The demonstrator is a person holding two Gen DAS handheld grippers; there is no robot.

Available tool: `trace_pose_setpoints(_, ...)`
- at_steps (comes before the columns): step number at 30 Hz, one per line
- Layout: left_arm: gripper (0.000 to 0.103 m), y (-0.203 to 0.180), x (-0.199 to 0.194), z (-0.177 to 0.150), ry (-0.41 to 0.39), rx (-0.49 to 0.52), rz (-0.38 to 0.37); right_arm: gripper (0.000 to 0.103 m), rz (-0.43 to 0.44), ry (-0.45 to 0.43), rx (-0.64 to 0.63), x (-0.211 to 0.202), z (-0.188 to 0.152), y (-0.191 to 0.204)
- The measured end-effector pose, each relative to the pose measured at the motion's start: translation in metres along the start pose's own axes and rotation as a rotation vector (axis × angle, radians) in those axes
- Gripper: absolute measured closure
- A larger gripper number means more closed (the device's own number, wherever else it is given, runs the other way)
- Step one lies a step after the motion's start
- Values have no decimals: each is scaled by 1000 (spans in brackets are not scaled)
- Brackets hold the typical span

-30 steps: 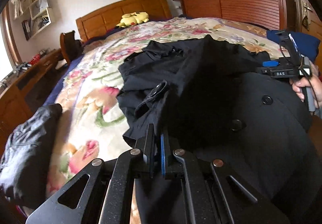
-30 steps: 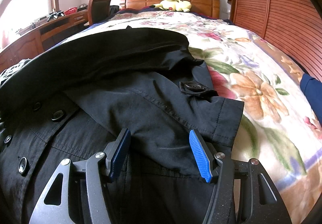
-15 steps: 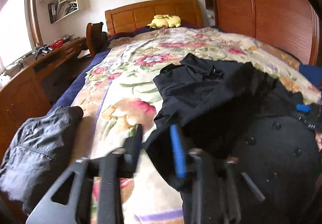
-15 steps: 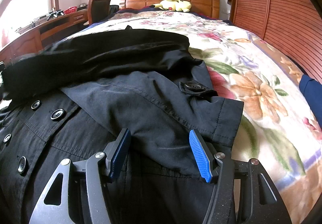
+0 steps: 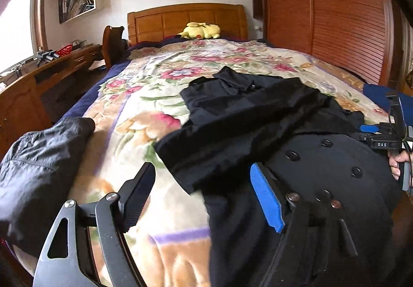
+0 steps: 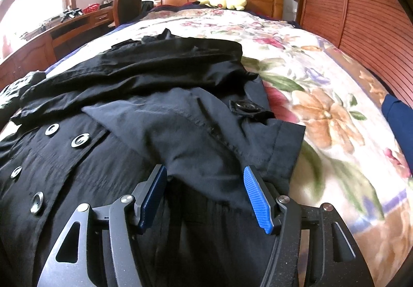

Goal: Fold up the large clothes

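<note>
A large black double-breasted coat lies on the flowered bedspread, one sleeve folded across its buttoned front. My left gripper hovers over the coat's left edge. Its jaws are opening, with nothing pinched between the pads. In the right wrist view, my right gripper stands open low over the coat. The cuffed sleeve lies just ahead of its blue pads, loose cloth below them. The left wrist view also shows the right gripper at the coat's right edge, a hand holding it.
A dark grey jacket is bunched at the bed's left edge. A yellow plush toy sits by the wooden headboard. A desk and chair stand left of the bed. A slatted wardrobe and blue cloth are on the right.
The left gripper went from shut on the black cloth to wide apart and drew back to the left. The released sleeve now lies flat across the coat. The right gripper kept still.
</note>
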State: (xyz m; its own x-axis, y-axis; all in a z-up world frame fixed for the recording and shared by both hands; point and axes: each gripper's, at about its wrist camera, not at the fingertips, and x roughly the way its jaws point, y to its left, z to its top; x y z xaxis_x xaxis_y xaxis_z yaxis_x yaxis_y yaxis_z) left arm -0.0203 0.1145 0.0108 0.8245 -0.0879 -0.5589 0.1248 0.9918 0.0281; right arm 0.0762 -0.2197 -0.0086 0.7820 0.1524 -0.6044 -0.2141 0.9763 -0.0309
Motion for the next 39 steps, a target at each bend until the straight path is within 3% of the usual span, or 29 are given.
trace_pose_setpoints(10, 26, -24, -14, -23, 1, 12, -38, 36, 32, -7, 0, -55, -35, -15)
trace_pose_setpoints(18, 26, -34, -23, -37, 7, 17, -39, 32, -1, 20, -25, -81, -55, -30)
trace_pose_setpoints(29, 26, -25, -30, -60, 41, -5, -20, 32, -33, 69, -55, -89, -67, -31)
trace_pose_setpoints(39, 26, -8, -28, -81, 87, -46, -17, 32, -4, 76, -40, -93, -81, -39)
